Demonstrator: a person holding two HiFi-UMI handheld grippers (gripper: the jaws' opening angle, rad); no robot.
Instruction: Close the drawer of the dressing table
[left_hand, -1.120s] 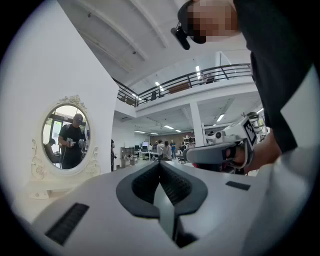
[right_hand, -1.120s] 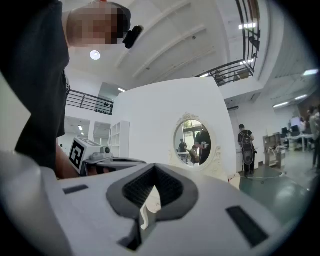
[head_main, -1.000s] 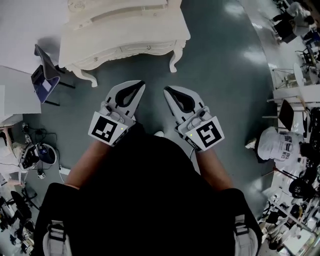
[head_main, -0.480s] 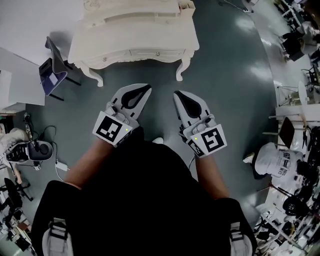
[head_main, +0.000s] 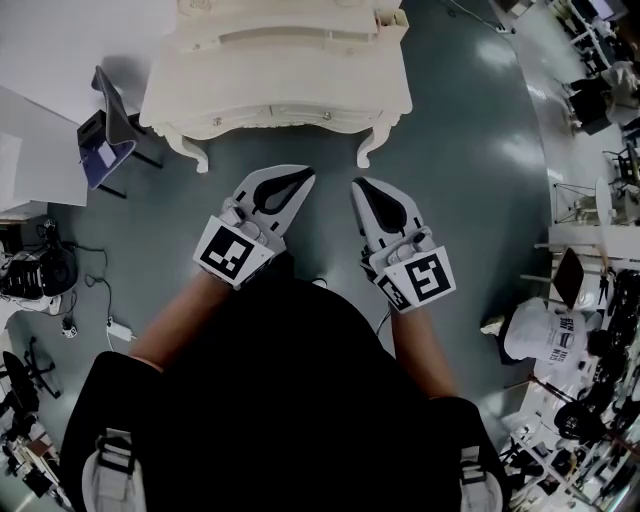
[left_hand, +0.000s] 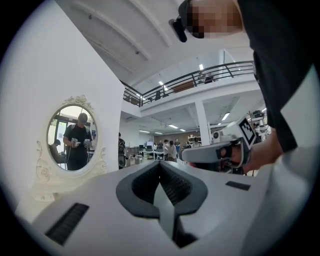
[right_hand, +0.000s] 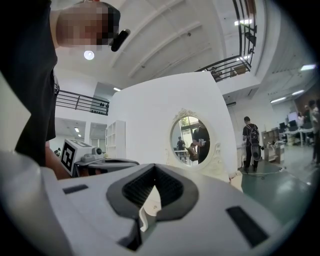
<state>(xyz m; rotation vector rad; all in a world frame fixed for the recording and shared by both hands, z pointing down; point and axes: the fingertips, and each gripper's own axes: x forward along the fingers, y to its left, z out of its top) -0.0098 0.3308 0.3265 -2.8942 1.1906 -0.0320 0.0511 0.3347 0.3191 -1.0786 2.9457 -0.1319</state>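
The cream dressing table (head_main: 280, 70) stands on the grey floor at the top of the head view. Its drawer front (head_main: 270, 116) carries two small knobs and faces me; from above I cannot tell how far it stands out. My left gripper (head_main: 303, 177) and right gripper (head_main: 357, 185) are held side by side just short of the table, both pointing at it, both shut and empty. The table's oval mirror (left_hand: 72, 132) shows in the left gripper view, left of my left gripper (left_hand: 160, 163). The same mirror (right_hand: 192, 140) appears beyond my right gripper (right_hand: 154, 169) in the right gripper view.
A dark chair (head_main: 105, 130) stands left of the table beside a white panel (head_main: 40, 150). Cables and equipment (head_main: 40, 275) lie on the floor at the left. At the right edge a person in white (head_main: 540, 330) is among desks and gear.
Both grippers have moved forward toward the dressing table, which now sits lower and closer in the head view. Their jaws have stayed shut.
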